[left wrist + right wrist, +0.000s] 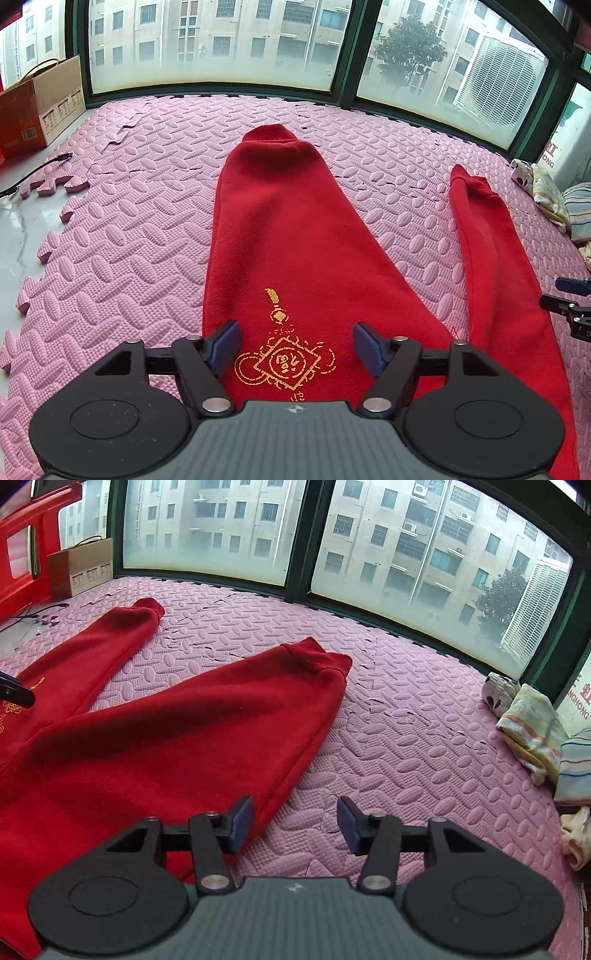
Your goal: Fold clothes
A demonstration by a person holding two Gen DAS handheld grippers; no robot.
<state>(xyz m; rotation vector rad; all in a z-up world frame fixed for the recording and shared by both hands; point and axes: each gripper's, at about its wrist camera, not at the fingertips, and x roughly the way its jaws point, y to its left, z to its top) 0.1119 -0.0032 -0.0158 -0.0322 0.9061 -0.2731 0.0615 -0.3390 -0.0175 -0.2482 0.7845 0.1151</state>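
Red trousers point(288, 229) lie flat on the pink foam mat point(129, 258), both legs spread toward the window. A gold embroidered emblem point(284, 363) sits on the left leg. My left gripper point(297, 349) hovers open just over that emblem, with only cloth below the blue pads and nothing pinched. In the right wrist view the trousers point(166, 731) fill the left half. My right gripper point(295, 823) stands open at the outer edge of the right leg, its left pad over red cloth and its right pad over bare mat. It also shows at the left wrist view's right edge as the right gripper point(569, 306).
A cardboard box point(40, 107) and a black cable point(37, 171) lie at the far left, beyond the mat's jagged edge point(48, 243). A pile of striped and pale clothes point(535, 731) sits at the right by the window frame point(295, 590).
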